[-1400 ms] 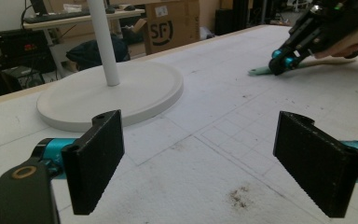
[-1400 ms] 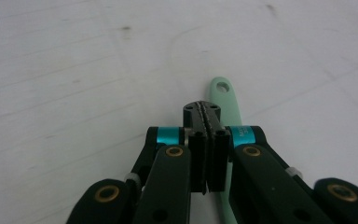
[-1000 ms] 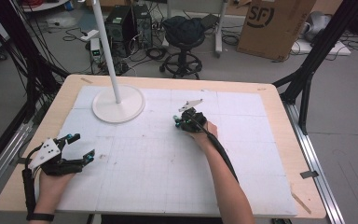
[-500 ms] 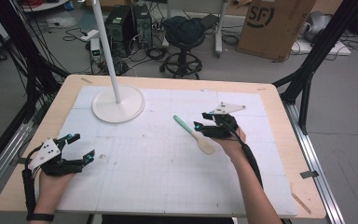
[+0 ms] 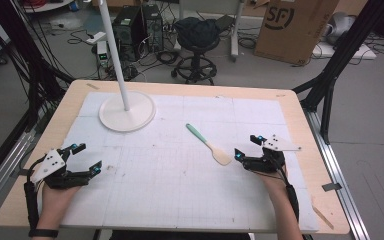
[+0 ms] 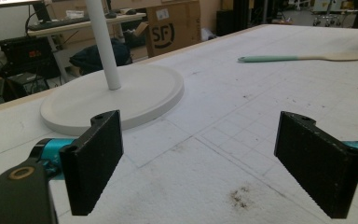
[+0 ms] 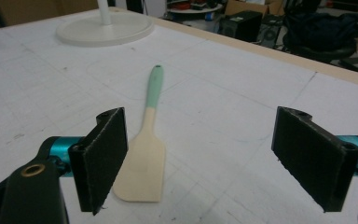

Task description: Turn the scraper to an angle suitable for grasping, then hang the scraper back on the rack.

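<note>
Right gripper [image 5: 246, 148]: jaws stand wide apart with nothing between them; they have just been opening. It sits low over the right part of the bench, pointing left toward the spatula, with a grey three-cornered plate on top and the person's right hand behind it.
Spatula [image 5: 209, 145]: lies flat on the white mat, free of both grippers, just left of the right gripper's jaws. Its cream blade end points toward the right gripper and its mint-green handle runs up and to the left, toward the lamp base. In the right gripper view the spatula [image 7: 146, 154] lies ahead of the jaws, its blade just beside the left-hand pad, not touched.
Left gripper [image 5: 86, 159]: jaws also wide open and empty, resting low near the left edge of the bench, held by the person's left hand, well apart from the spatula. In the left gripper view the spatula [image 6: 303, 58] shows far off across the mat.
Lamp base [image 5: 127, 111]: round white disc with a thin upright white pole, at the far left of the mat, apart from the spatula's handle tip.
Bench [image 5: 310, 150]: pale wooden top covered by a white gridded mat with a few dark smudges.
</note>
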